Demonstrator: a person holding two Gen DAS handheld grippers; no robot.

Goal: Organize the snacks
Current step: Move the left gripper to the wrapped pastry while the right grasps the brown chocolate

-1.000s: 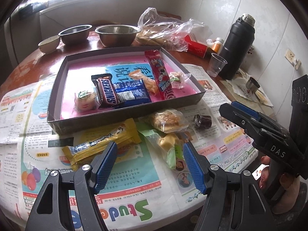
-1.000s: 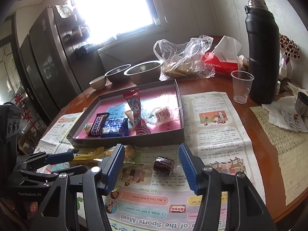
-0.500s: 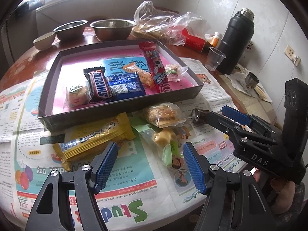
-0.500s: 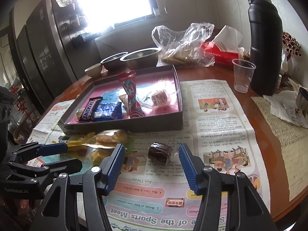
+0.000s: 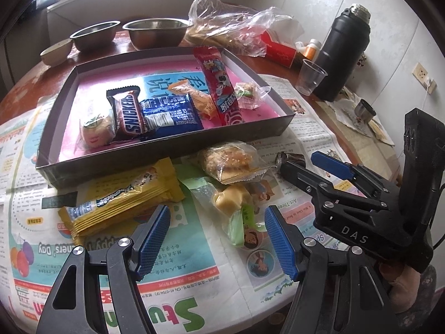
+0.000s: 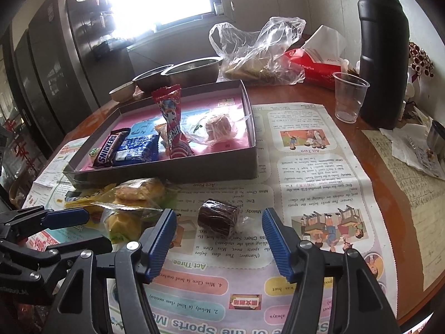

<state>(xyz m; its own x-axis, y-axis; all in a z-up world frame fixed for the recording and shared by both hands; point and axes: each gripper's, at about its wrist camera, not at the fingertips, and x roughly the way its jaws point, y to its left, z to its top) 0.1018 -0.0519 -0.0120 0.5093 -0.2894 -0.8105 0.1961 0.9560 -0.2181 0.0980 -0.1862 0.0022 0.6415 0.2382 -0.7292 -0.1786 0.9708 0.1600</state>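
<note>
A small brown snack roll (image 6: 218, 217) in clear wrap lies on the newspaper (image 6: 306, 167), just in front of the gray box (image 6: 194, 169). The right gripper (image 6: 219, 239) has its two blue fingers (image 6: 275, 239) spread wide. The roll sits just ahead of the gap between them, near the tips. The fingers do not touch it.

The left gripper (image 5: 217, 236) is also spread wide and holds nothing. In front of it lies a clear bag with a yellow sweet and green wrap (image 5: 233, 206). To the left of that is a long yellow snack pack (image 5: 122, 194). A bag of crumbly cookies (image 5: 228, 161) lies a bit farther on, right by the box wall.

Inside the box are more snacks. There is a Snickers bar (image 5: 128, 117), a blue cookie pack (image 5: 169, 114) beside it, a tall red pack (image 5: 219, 83) leaning on the back wall, a round cake (image 5: 96, 133) at the left end, and a small wrapped cake (image 6: 217, 126) at the right.

Behind the box stand two metal bowls (image 6: 192, 69), a plastic bag (image 6: 258, 53), a clear cup (image 6: 349, 94) and a black flask (image 6: 383, 50).
</note>
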